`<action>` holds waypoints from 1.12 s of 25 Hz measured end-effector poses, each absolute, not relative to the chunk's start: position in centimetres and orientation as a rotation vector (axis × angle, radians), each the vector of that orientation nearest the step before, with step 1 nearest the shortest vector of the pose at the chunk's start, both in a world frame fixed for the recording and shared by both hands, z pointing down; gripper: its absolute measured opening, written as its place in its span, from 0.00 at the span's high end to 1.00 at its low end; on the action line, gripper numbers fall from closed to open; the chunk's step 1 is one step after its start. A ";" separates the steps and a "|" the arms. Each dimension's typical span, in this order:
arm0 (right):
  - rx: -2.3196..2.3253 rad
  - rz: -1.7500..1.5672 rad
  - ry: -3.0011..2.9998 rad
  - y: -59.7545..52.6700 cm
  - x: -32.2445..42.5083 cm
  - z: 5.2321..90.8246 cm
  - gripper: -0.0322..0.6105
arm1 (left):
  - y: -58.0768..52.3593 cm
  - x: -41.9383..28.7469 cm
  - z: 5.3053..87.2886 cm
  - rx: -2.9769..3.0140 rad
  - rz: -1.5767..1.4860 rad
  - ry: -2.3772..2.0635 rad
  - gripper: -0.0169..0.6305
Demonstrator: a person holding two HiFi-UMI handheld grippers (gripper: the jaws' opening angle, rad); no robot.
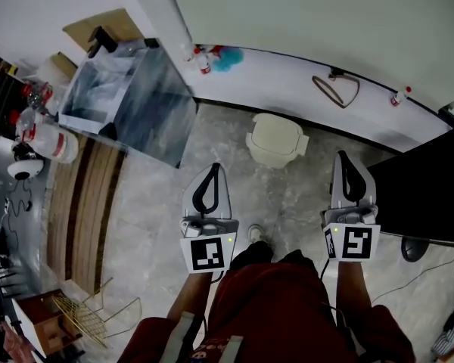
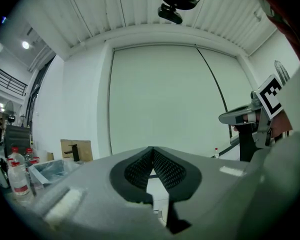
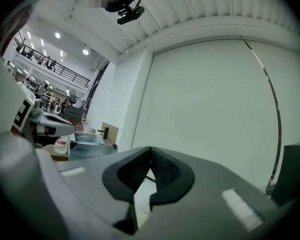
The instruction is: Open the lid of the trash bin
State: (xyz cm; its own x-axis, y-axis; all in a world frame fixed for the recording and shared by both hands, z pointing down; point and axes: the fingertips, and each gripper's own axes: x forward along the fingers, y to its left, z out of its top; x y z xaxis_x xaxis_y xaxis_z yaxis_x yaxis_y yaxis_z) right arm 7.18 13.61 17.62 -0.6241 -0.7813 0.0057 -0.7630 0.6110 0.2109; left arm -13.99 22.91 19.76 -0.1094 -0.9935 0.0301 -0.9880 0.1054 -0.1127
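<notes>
A cream trash bin (image 1: 276, 138) with its lid down stands on the grey floor by the white wall base. It lies ahead of me, between the two grippers. My left gripper (image 1: 215, 167) is held level to the bin's lower left, shut with nothing between its pads (image 2: 152, 149). My right gripper (image 1: 343, 157) is to the bin's right, apart from it; its jaws meet at the tip and hold nothing (image 3: 150, 149). The bin shows in neither gripper view; both face a pale wall.
A clear-topped box (image 1: 129, 100) stands at the far left, with bottles (image 1: 49, 142) beside it. A black table (image 1: 424, 195) sits close on the right. A wire rack (image 1: 98, 312) lies at the lower left. A looped cord (image 1: 337, 89) rests on the white ledge.
</notes>
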 end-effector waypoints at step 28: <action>1.597 -0.181 -2.629 -3.8 8.7 24.3 0.95 | 0.6 -12.7 28.1 -2.380 -0.409 2.107 0.97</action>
State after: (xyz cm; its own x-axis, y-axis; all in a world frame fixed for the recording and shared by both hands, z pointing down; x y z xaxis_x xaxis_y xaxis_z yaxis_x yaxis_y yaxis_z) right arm 8.65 -3.77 24.30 -0.4615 -0.8871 -0.0097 -0.8800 0.4564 0.1313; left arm -12.72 0.59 28.11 0.1040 -0.9674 0.2311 -0.9835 -0.1346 -0.1208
